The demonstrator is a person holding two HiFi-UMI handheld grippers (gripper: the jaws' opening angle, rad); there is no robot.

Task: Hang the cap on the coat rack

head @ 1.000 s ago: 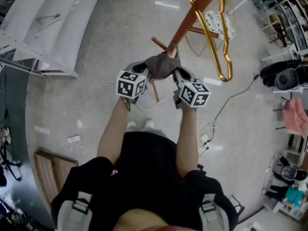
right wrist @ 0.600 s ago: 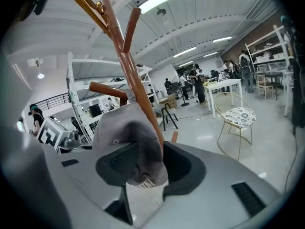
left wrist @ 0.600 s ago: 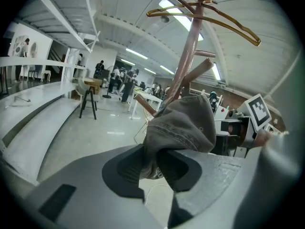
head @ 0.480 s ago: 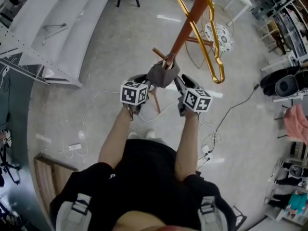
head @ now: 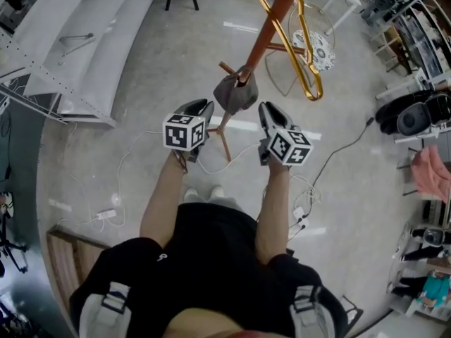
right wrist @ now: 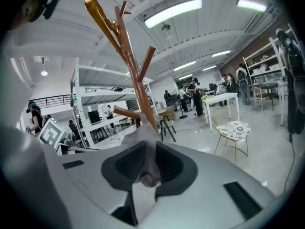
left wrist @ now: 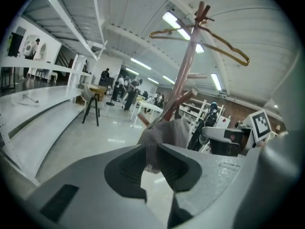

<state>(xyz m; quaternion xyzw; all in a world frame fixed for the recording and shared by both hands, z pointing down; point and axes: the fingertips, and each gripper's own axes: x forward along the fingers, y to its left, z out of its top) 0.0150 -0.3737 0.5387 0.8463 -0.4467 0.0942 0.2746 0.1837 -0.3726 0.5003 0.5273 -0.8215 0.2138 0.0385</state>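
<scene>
The grey cap [head: 235,94] hangs on a lower peg of the reddish-brown coat rack [head: 271,23]. My left gripper [head: 206,105] sits just left of it and my right gripper [head: 264,109] just right, both drawn a little back from the fabric. In the left gripper view the cap [left wrist: 167,132] shows through the narrow gap of the left gripper [left wrist: 151,151], whose pads stand apart. In the right gripper view the cap [right wrist: 143,137] hangs ahead of the right gripper [right wrist: 145,159]; its jaws are closing and I see no pad pressing on the cloth.
A gold clothes hanger [head: 299,69] hangs from the rack's top, above and right of the cap. A wire chair with a patterned seat [head: 317,48] stands behind the rack. White shelving [head: 84,48] lies at the left. Cables [head: 134,153] run over the floor near the rack's feet [head: 222,129].
Both grippers let go of the cap, moved apart and drew back toward the person. The cap stays on the peg.
</scene>
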